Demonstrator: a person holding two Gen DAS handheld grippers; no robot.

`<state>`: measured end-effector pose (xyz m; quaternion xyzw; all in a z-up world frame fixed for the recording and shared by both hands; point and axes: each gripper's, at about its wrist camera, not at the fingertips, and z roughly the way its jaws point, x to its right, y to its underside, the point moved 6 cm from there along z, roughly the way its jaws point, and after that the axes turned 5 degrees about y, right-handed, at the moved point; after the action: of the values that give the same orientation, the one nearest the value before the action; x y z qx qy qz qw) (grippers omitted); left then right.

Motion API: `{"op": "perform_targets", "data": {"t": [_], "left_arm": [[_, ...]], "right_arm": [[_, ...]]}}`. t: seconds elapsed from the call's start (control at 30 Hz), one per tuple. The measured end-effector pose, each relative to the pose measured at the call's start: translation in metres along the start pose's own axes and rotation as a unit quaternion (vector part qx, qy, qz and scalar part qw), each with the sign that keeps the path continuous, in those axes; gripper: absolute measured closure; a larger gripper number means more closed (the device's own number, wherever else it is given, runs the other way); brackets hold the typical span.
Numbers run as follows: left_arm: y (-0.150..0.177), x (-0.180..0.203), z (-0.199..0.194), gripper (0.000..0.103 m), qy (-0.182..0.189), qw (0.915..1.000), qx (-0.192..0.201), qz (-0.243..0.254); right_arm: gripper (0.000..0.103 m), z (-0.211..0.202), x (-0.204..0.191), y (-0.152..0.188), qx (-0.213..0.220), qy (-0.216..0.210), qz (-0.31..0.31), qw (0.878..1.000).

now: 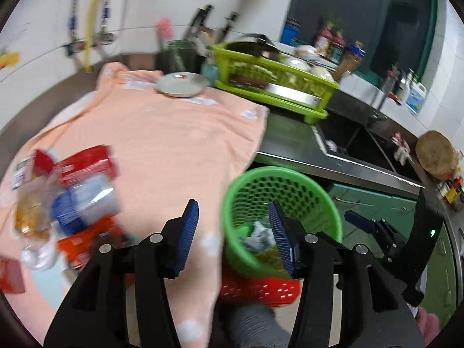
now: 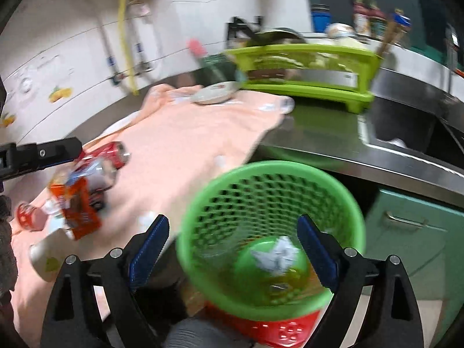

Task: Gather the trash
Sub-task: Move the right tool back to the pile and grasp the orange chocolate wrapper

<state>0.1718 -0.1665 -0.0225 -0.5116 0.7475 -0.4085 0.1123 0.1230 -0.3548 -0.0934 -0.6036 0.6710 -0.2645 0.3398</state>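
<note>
Peach cloth [image 1: 162, 145], green perforated bin [image 2: 269, 220], crumpled paper [image 2: 277, 253] inside

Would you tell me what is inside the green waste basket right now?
Inside the green waste basket, a crumpled white paper wad lies on yellowish-green wrapping. The bottom beneath them is covered, and blur hides finer detail.

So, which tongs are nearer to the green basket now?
The right tongs: they hang open right over the green basket. The left tongs, also open, sit beside its rim, partly over the peach cloth.
</note>
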Motion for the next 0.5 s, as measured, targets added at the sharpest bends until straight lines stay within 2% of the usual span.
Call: {"op": "perform_targets", "data": {"t": [0.23, 0.37, 0.5], "left_arm": [[0.028, -0.069, -0.064, 0.044, -0.042, 0.9981, 0.024, -0.038], [0.050, -0.105, -0.091, 0.042, -0.066, 0.9956, 0.027, -0.061], [0.067, -0.130, -0.109, 0.042, -0.081, 0.9932, 0.030, -0.079]], "right_arm": [[0.016, 0.010, -0.089, -0.009, -0.025, -0.095, -0.044, 0.994], [0.016, 0.018, -0.144, -0.011, -0.046, -0.148, -0.076, 0.985], [0.016, 0.025, -0.187, -0.005, -0.055, -0.170, -0.111, 0.978]]}}
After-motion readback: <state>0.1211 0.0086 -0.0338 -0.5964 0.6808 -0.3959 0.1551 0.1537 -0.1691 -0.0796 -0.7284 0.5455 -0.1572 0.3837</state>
